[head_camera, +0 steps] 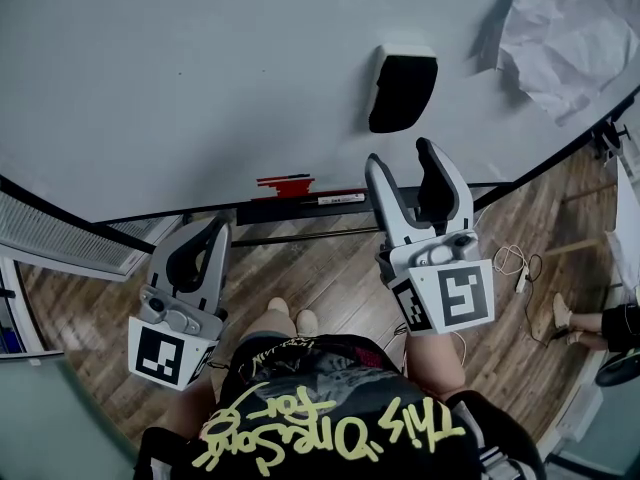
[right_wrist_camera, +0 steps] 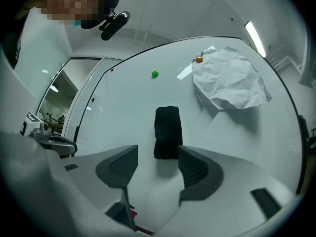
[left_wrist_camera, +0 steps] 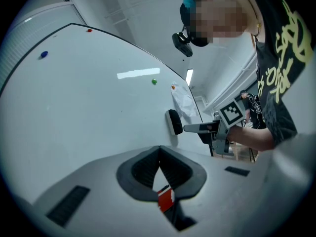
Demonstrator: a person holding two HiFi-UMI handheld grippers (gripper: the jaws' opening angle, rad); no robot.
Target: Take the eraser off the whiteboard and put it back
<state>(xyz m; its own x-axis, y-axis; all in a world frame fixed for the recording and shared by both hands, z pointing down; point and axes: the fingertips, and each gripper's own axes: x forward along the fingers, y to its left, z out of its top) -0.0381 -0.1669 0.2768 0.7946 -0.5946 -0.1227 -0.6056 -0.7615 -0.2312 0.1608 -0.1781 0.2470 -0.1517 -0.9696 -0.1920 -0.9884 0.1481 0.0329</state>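
1. The right gripper (right_wrist_camera: 158,164) is wide open and holds nothing. Its two jaws stand well apart, with only bare board between them.
2. The left gripper (left_wrist_camera: 159,154) is closed tip to tip and holds nothing. (The bit of red seen through the gap behind the tips is a red marker (head_camera: 285,181) on the tray far past it.)
3. The eraser (right_wrist_camera: 167,132) is stuck flat on the whiteboard (head_camera: 200,88). In the right gripper view it sits at 12 o'clock, just past the jaw tips and not touching them.
4. The eraser looks small and light. It is likely soft where it meets the board and firmer on its black back. It probably clings with a small pull, so it should come off with a gentle tug.
5. The best place to grab looks like its two long sides. They run up and down here, and the open jaws already line up with them, one at 9 o'clock and one at 3 o'clock.
6. In the head view the right gripper (head_camera: 400,158) is held high, tips aimed at the board, right under the eraser (head_camera: 402,90).
7. The left gripper (head_camera: 205,238) hangs lower, at 8 o'clock from the right one, by the board's bottom edge.
8. A crumpled sheet of paper (head_camera: 570,38) sits on the board at 2 o'clock from the eraser.
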